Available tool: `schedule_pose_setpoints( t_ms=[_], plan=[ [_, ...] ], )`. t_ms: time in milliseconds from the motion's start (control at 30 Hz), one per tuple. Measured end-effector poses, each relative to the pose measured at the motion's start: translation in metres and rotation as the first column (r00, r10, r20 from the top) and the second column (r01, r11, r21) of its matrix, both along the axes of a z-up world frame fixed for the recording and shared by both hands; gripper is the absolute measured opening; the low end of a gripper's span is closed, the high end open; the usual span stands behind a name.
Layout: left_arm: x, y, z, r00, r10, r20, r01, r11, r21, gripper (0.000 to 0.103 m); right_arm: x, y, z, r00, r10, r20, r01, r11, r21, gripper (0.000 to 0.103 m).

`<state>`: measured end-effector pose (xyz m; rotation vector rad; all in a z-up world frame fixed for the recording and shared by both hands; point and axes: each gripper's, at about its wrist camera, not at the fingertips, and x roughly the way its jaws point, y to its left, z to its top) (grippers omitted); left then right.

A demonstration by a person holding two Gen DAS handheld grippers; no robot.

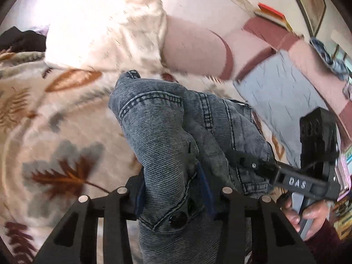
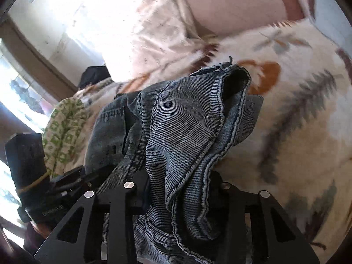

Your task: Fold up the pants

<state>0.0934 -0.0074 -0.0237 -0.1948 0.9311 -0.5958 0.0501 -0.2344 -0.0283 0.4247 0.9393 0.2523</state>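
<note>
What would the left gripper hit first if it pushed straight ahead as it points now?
The jeans bunched between the left gripper fingers; beyond them, probably the leaf-print blanket, though depth is unclear.

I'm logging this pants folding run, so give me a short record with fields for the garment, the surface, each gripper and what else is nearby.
garment: grey-blue jeans, bunched and partly lifted
surface: leaf-patterned blanket
left gripper: shut on jeans near a dark button
right gripper: shut on jeans by a stitched edge
nearby: cream pillow, green patterned cloth
person: hand on the right gripper's handle, seen from the left wrist
</note>
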Motion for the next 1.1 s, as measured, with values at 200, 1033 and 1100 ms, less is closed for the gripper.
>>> schedule_pose_setpoints(
  t_ms=[200,1033,1100],
  plan=[
    [0.029,0.017,-0.009,0.996,0.086,-0.005,-0.086,0.994,0.066,0.046,0.036,0.023,0.006,0.999,0.013,0.048,-0.014,1.0,0.016,0.035],
    [-0.067,0.004,0.086,0.886,0.219,0.409,-0.383,0.842,0.379,0.087,-0.001,0.001,0.039,0.982,-0.129,0.139,0.151,0.976,-0.159,0.065],
    [-0.076,0.005,0.097,0.874,0.227,0.43,-0.403,0.833,0.378,0.087,-0.014,0.003,0.051,0.974,-0.117,0.193,0.148,0.976,-0.157,0.065]
  ],
)
